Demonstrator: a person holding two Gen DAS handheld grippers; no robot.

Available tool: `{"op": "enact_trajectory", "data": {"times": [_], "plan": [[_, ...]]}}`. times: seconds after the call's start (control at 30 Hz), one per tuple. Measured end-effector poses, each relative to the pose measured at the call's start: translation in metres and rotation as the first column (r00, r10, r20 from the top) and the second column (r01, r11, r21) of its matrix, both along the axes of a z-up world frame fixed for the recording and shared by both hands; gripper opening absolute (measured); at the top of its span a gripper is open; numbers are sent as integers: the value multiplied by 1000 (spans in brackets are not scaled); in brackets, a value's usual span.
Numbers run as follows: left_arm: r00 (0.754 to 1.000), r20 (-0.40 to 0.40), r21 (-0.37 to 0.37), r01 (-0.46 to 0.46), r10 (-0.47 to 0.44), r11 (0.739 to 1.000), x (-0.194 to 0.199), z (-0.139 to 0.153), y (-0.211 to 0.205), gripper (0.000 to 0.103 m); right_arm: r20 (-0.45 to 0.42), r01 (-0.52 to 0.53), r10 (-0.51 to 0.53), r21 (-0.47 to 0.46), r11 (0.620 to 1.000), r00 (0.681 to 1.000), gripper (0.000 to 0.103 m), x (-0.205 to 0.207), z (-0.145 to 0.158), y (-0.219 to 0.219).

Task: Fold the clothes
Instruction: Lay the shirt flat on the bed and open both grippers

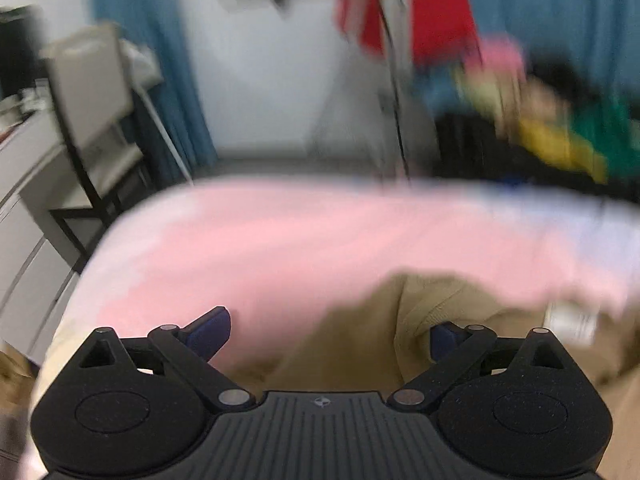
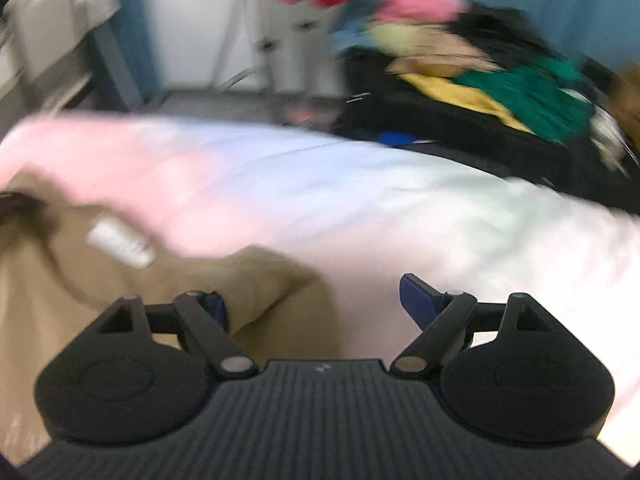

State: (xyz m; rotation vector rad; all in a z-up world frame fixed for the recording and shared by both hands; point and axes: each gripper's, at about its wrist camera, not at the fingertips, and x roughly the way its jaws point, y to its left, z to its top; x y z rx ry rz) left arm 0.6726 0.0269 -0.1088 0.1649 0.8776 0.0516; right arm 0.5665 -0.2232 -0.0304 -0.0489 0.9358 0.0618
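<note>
A tan garment [image 1: 400, 336] with a white label [image 1: 572, 320] lies crumpled on the pale pink and white bed sheet [image 1: 280, 248]. My left gripper [image 1: 324, 334] is open just above it, its blue pads spread wide, the right pad at the garment's fold. In the right wrist view the same tan garment [image 2: 168, 280] fills the lower left, label [image 2: 120, 242] up. My right gripper [image 2: 316, 308] is open over the garment's right edge, nothing between its fingers. Both views are blurred by motion.
A heap of coloured clothes [image 2: 480, 64] lies on a dark case beyond the bed's far right. A red garment [image 1: 420, 20] hangs by a pole. A chair [image 1: 92, 112] and desk stand at the left. Blue curtains [image 1: 160, 60] line the back wall.
</note>
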Motion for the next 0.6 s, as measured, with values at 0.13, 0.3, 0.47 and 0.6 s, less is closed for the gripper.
{"op": "enact_trajectory", "data": {"times": [0.13, 0.3, 0.47, 0.6], "plan": [[992, -97, 5, 80, -79, 997, 3, 9, 2, 100, -27, -153, 154, 47, 987, 988, 84, 0, 18, 24], [995, 52, -64, 91, -88, 994, -47, 42, 16, 103, 152, -48, 14, 226, 973, 988, 84, -49, 51, 16], [975, 217, -83, 68, -49, 994, -142, 56, 35, 103, 311, 97, -217, 360, 928, 925, 84, -146, 55, -12], [963, 268, -121, 51, -17, 991, -254, 59, 46, 103, 319, 192, -362, 457, 869, 876, 84, -248, 52, -30]]}}
